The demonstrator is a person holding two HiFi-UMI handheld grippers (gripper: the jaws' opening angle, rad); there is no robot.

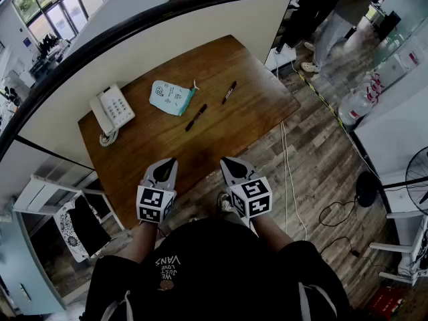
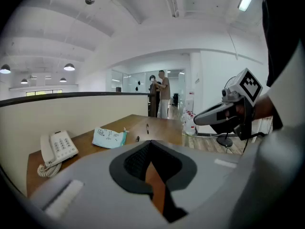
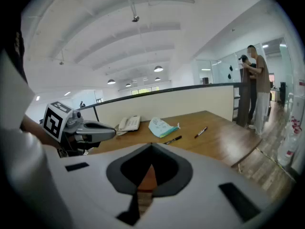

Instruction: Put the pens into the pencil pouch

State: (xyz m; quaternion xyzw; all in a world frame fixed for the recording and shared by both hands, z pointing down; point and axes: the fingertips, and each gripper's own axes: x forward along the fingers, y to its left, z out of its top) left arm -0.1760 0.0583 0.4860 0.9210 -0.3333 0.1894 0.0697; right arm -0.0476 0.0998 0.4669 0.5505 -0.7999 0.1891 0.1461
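Note:
A light blue pencil pouch (image 1: 172,97) lies on the wooden table (image 1: 221,139), toward its far side. Two dark pens lie to the pouch's right: one (image 1: 196,117) close beside it, the other (image 1: 229,91) farther right. The pouch (image 3: 162,126) and both pens (image 3: 173,140) (image 3: 200,132) also show in the right gripper view, and the pouch (image 2: 109,137) in the left gripper view. My left gripper (image 1: 164,168) and right gripper (image 1: 232,167) hover side by side over the table's near edge, well short of the pens. Both are shut with nothing between their jaws.
A white desk phone (image 1: 111,110) with a coiled cord sits on the table's left end. A curved partition wall (image 1: 167,39) runs behind the table. Cables (image 1: 289,179) trail on the wood floor to the right, and a person (image 1: 328,19) stands beyond the table.

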